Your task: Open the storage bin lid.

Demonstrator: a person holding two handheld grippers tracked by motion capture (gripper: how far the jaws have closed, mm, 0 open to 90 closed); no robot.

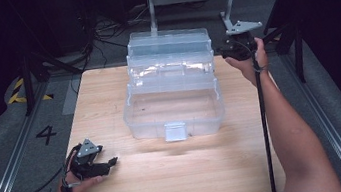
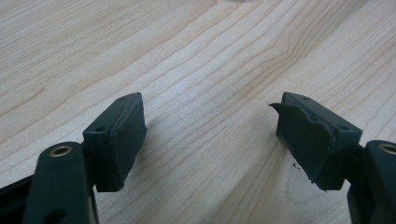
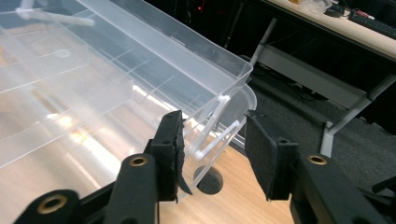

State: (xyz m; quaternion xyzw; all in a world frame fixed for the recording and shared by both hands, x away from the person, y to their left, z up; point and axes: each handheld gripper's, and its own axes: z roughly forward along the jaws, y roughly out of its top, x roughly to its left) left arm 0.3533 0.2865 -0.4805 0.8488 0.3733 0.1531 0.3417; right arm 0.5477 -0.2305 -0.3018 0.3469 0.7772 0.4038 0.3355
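Box: the clear plastic tiered box (image 1: 172, 93) stands open near the far middle of the wooden surface (image 1: 179, 175), its upper trays stepped back toward the far edge and its latch facing me.
Right tongs: my right tongs (image 1: 233, 49) are at the box's far right corner, level with the upper trays. In the right gripper view they (image 3: 212, 140) are released, with a gap between the pads (image 3: 175, 140); the thin white hinge arms (image 3: 212, 133) at the end of the trays lie between the jaws. I cannot tell whether either pad touches the plastic.
Left tongs: my left tongs (image 1: 101, 165) rest low on the near left of the surface, well apart from the box. In the left gripper view they (image 2: 210, 140) are spread wide, gripping nothing, with bare wood grain between them.
Pad wear: the pad (image 2: 303, 140) on the right-hand jaw in that view is torn and ragged at its edge.
Cables: a black cable (image 1: 264, 128) trails along my right forearm.
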